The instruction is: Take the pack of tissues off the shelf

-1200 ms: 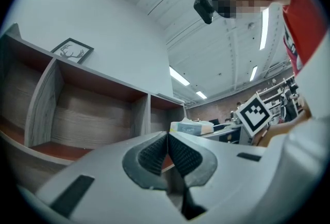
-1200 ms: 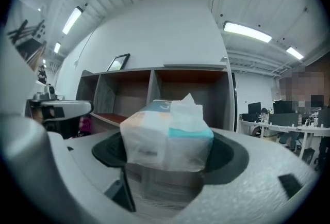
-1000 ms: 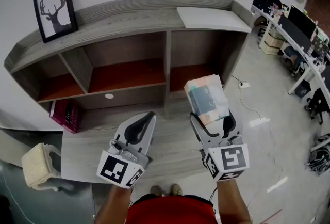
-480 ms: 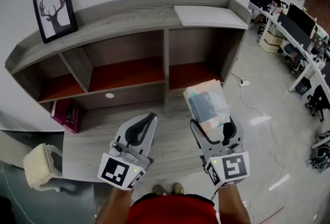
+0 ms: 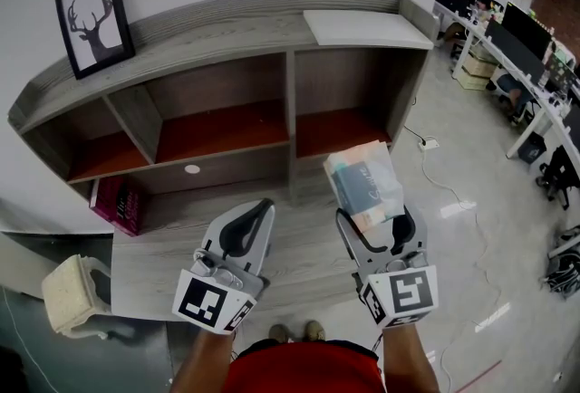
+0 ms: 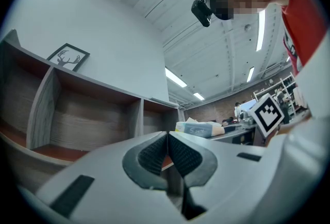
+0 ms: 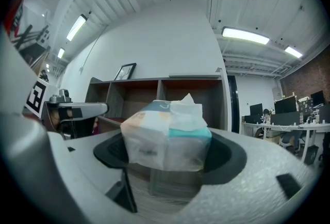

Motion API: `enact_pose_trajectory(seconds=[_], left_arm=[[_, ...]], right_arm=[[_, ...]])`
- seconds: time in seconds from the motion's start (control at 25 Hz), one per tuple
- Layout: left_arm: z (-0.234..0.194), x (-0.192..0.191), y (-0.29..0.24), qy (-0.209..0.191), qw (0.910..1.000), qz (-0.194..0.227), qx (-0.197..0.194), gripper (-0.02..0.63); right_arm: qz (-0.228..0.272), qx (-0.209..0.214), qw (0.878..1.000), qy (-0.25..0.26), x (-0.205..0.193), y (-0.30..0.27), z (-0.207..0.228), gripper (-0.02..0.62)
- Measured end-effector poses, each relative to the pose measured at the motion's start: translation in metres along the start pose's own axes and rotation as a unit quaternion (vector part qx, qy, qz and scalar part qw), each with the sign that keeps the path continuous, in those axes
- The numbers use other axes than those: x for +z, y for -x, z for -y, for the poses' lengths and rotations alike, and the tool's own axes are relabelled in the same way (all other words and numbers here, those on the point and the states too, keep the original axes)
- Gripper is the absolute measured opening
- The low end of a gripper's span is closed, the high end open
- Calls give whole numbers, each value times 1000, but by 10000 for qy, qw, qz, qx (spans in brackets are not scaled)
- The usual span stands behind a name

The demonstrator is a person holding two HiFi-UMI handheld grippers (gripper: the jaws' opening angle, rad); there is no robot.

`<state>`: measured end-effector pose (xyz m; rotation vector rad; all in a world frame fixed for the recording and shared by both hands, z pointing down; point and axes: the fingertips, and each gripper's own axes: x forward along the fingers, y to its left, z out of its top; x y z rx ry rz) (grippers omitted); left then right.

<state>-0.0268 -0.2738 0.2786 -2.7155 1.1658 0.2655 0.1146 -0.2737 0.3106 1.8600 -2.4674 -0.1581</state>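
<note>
Pink book (image 5: 115, 201) at far left, half tucked behind the lower edge of the grey wood shelf (image 5: 227, 29). Left gripper (image 5: 256, 210) empty, pads pressed together. Right gripper (image 5: 373, 219) closing on the pack of tissues (image 5: 364, 186), held clear of the shelf before its right-hand compartment, underside hidden by the jaws. Versus a second ago, pack drawn slightly lower, away from the shelf

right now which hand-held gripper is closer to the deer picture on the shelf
Left. The left hand-held gripper sits below and right of the deer picture, jaws together; the right hand-held gripper is farther right, jaws closing on the tissue pack.
</note>
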Motion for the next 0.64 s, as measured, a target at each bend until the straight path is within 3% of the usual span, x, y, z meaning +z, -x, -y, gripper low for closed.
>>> enact_pose_trajectory(seconds=[0.64], left_arm=[[2, -1, 2, -30, 10000, -8, -14, 11]], right_arm=[[-42, -115, 9999, -119, -9, -1, 7, 387]])
